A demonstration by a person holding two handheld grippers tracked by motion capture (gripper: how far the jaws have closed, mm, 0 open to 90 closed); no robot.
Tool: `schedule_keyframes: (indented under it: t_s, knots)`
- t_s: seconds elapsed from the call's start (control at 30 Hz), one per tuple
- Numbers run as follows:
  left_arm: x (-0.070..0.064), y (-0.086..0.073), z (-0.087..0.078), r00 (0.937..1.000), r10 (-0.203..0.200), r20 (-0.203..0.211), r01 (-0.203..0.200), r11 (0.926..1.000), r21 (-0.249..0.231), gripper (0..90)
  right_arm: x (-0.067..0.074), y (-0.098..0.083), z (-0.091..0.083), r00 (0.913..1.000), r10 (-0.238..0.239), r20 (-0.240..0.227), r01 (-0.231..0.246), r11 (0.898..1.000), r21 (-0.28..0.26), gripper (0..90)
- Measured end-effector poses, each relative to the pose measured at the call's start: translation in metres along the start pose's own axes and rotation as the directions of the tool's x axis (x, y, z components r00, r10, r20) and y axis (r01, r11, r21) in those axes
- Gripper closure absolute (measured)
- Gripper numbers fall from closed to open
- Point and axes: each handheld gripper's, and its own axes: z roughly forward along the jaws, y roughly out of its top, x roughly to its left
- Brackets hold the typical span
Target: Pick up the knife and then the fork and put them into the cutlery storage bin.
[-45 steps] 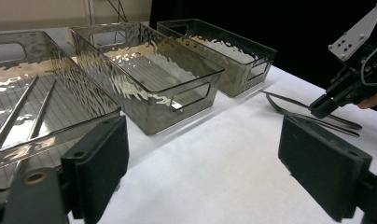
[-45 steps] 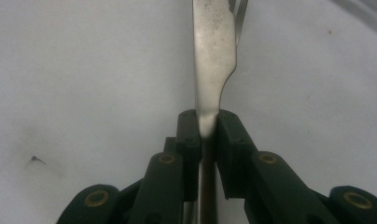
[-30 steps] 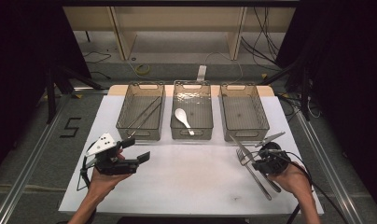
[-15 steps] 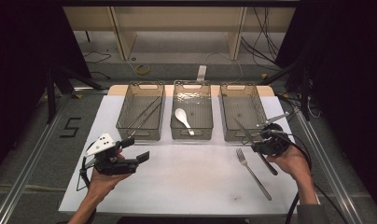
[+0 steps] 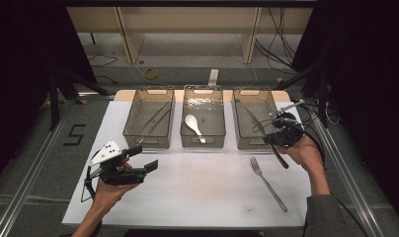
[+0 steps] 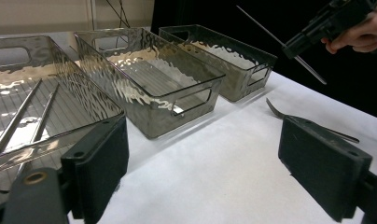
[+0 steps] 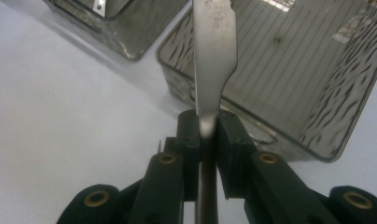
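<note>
Left tongs: held low over the white tabletop, jaws wide apart, nothing between them. Left bin: holds two thin metal rods, possibly chopsticks. Middle bin: holds one white spoon. Right bin: grey, see-through. Fork: flat on the tabletop in front of the right bin. Right tongs: jaws clamped on a knife, blade reaching over the right bin's near edge.
</note>
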Motion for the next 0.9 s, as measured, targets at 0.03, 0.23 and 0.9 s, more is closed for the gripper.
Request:
schedule_keyframes:
  t_s: [0.03, 0.23, 0.9]
  knots:
    - [0.0, 0.0, 0.0, 1.0, 0.0, -0.001, 0.0, 1.0, -0.001, 15.4, -0.001, 0.003, 0.0, 1.0, -0.001, 0.002, 0.001, 1.0, -0.001, 80.9]
    - [0.0, 0.0, -0.001, 1.0, -0.006, -0.003, 0.006, 0.9999, -0.01, 15.4, -0.007, 0.02, 0.002, 0.9999, 0.017, 0.002, -0.017, 1.0, -0.009, 80.9]
    - [0.0, 0.0, -0.001, 1.0, -0.007, -0.002, 0.007, 0.9999, -0.013, 15.5, -0.02, 0.069, 0.006, 0.9976, 0.066, 0.019, -0.065, 0.997, -0.034, 80.9]
